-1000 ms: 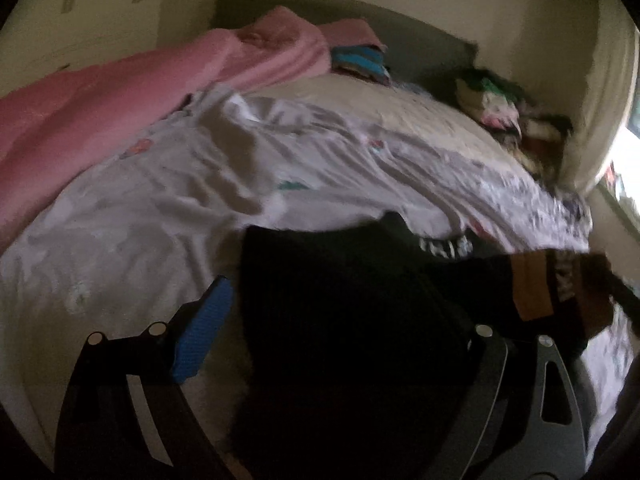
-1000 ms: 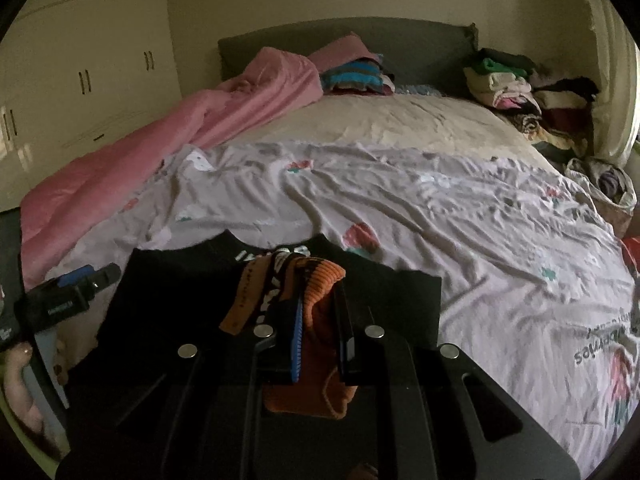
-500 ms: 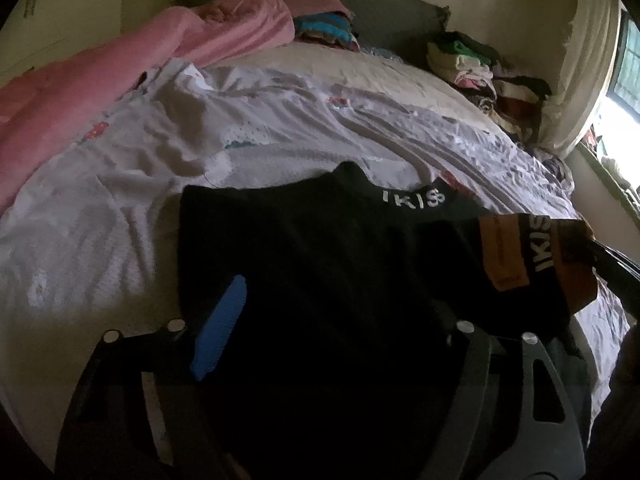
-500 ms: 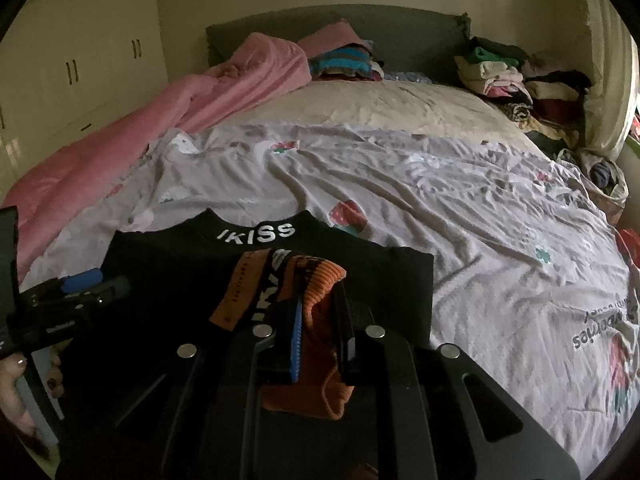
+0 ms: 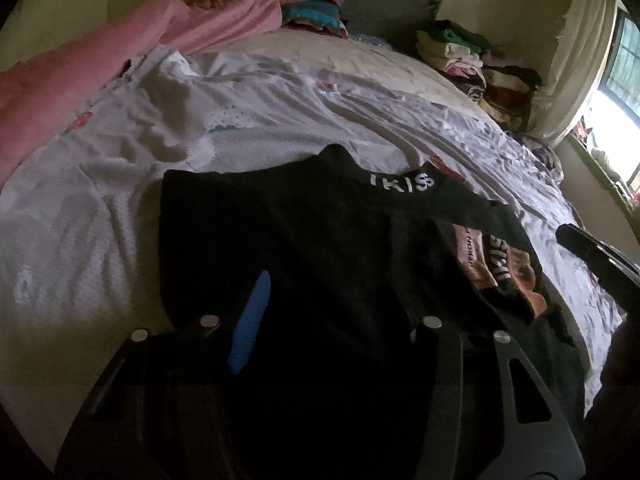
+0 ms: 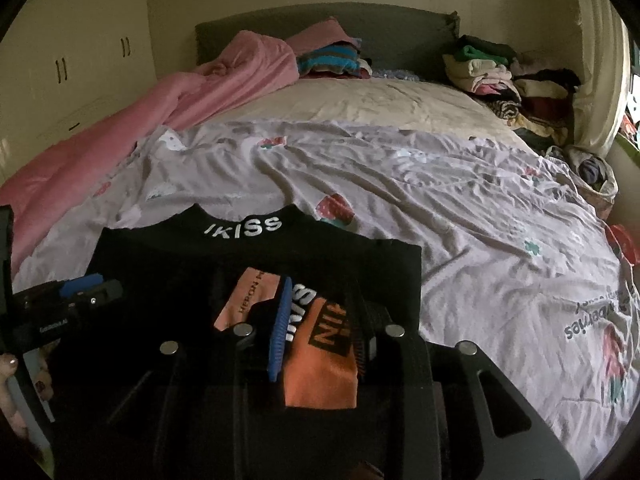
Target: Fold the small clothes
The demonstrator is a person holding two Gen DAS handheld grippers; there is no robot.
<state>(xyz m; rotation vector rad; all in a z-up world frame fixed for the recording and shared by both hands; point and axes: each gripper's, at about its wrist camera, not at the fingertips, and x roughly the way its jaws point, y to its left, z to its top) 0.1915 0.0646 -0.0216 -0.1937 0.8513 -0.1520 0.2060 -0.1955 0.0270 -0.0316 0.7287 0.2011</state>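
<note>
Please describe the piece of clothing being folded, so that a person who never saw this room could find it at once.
On the wide bed with the pale strawberry-print sheet, look at the near edge. The black knit top with an orange sleeve cuff lies flat there, apart from the folded clothing piles by the grey headboard. Only it has white "IKISS" letters on its collar.

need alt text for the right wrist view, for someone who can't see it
The right claw, which has just been opening, straddles an orange sleeve folded over a black top lettered IKISS, lying on a lilac printed sheet. Behind it are a pink blanket and piles of clothes; the left claw shows at the left edge.
</note>
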